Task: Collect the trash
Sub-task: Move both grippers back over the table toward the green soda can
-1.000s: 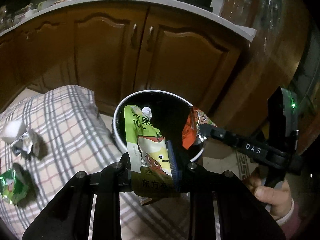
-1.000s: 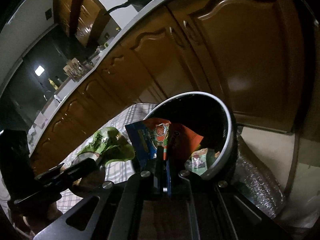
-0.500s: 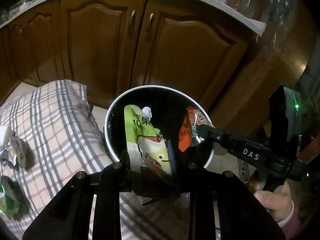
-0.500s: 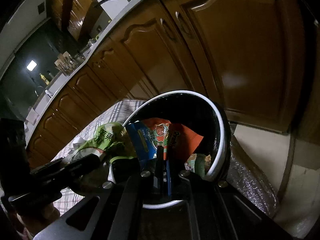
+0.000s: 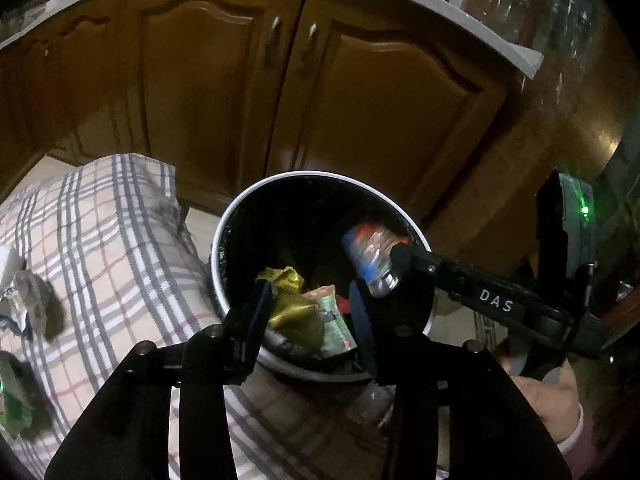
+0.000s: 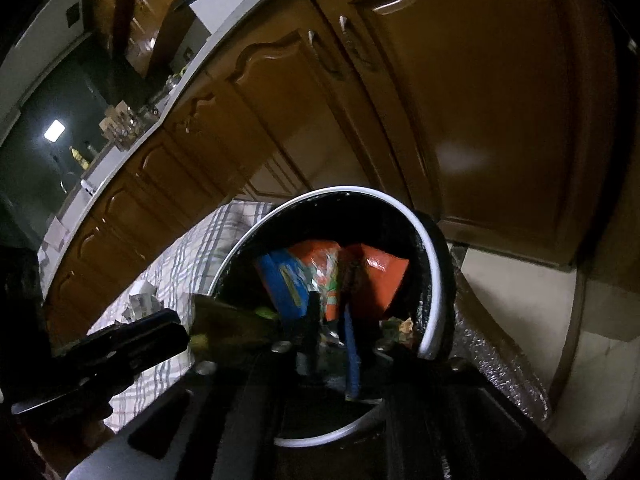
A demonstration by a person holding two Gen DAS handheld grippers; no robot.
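A black bin with a white rim (image 5: 224, 224) stands on the floor in front of the cabinets. My left gripper (image 5: 310, 292) hangs over its mouth, jaws opening, pads touching nothing. The green juice pouch (image 5: 296, 316) lies loose below the fingers among other wrappers in the bin. From the right, my right gripper (image 5: 400, 252) reaches over the rim. Its jaws are opening too. An orange and blue snack wrapper (image 5: 368, 256) is blurred at its tip. In the right wrist view that wrapper (image 6: 372, 280) sits just ahead of the slightly parted right gripper (image 6: 331, 304), over the bin's rim (image 6: 432, 264).
A plaid cloth (image 5: 100, 240) lies left of the bin, with crumpled foil trash (image 5: 28, 300) and a green wrapper (image 5: 12, 404) on it. Brown cabinet doors (image 5: 200, 80) rise close behind. A person's hand (image 5: 552, 400) holds the right gripper. Crinkled silver plastic (image 6: 492, 360) lies right of the bin.
Both grippers moved in over the bin, then their jaws parted. The green pouch left the left fingers and dropped into the bin. The orange wrapper came loose from the right fingers.
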